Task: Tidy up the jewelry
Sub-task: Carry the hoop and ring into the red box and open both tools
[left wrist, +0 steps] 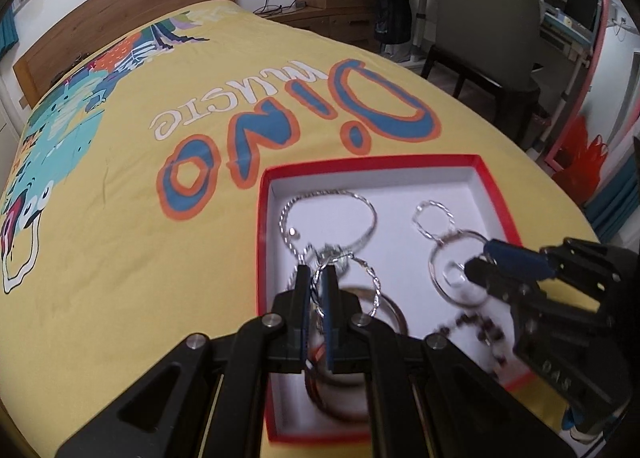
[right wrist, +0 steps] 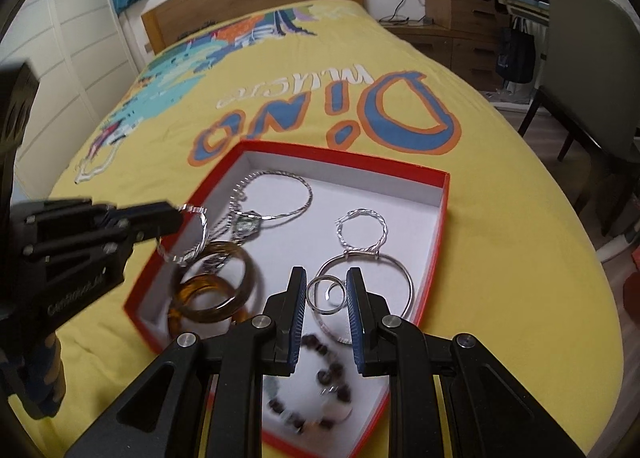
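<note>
Left wrist view: the left gripper (left wrist: 318, 282) has its jaws closed on a twisted silver hoop (left wrist: 362, 290), which hangs above the near left part of the red box (left wrist: 262, 242) on the bed (left wrist: 120, 218). The right gripper (left wrist: 478, 264) enters from the right, over the box.

Right wrist view: the right gripper (right wrist: 326, 292) grips a small silver ring (right wrist: 325, 294) between its pads, above a large hoop (right wrist: 368, 286). Amber bangles (right wrist: 214, 294), a chain (right wrist: 276, 194) and a bead bracelet (right wrist: 320, 382) lie in the box.

Procedure, as judged: lower each piece over bare white floor, clear of other items, before parting the jaws; keep the hoop off the chain to avoid tangling.
</note>
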### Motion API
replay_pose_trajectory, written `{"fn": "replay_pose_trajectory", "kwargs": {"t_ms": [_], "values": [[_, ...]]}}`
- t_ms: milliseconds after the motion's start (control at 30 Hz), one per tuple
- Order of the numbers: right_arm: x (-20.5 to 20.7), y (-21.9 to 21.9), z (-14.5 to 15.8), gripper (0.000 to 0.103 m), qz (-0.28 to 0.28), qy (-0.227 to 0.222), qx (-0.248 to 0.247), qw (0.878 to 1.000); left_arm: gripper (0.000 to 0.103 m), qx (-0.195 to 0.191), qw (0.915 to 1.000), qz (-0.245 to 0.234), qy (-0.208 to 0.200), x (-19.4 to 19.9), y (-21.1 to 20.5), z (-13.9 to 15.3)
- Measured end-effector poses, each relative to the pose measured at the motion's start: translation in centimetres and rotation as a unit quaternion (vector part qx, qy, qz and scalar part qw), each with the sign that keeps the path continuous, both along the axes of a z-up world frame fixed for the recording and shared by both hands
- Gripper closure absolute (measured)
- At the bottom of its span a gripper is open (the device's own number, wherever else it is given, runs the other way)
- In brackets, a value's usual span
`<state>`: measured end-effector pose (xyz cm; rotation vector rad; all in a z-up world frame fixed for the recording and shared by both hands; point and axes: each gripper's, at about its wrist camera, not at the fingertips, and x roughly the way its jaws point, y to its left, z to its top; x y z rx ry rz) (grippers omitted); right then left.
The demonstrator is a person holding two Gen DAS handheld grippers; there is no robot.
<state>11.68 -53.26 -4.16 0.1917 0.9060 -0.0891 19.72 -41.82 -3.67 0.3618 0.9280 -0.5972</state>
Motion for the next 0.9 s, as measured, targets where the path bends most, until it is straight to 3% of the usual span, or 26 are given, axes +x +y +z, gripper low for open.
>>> {"fn": "replay_pose_trajectory", "kwargs": {"t_ms": [300,533,633,700,900], "values": [[2.3,-0.2,-2.4,0.083,0.018,0.030,-0.020,0.999,0.098,0.015,0.9997,0.016,0.011,3.0,-1.1,-2.9],[2.4,0.0,-3.0,0.082,0.021,0.034,-0.032,0.999,0.096,0.001,0.9995,0.019,0.024,3.1,-0.2,-3.5],[2.3,0.1,-2.8,0.072,0.017,0.033,-0.030,0.999,0.096,-0.013,0.9995,0.018,0.024,2.5,0.6,-2.7],[2.1,0.2,-2.6,0.064,0.012,0.031,-0.031,0.999,0.092,-0.018,0.9995,0.018,0.020,2.2,1.1,-2.0],[0.4,0.5,-0.4,0.063,-0.011,0.014,-0.021,1.000,0.072,-0.036,0.9989,0.031,0.001,-0.4,4.2,0.8]]}}
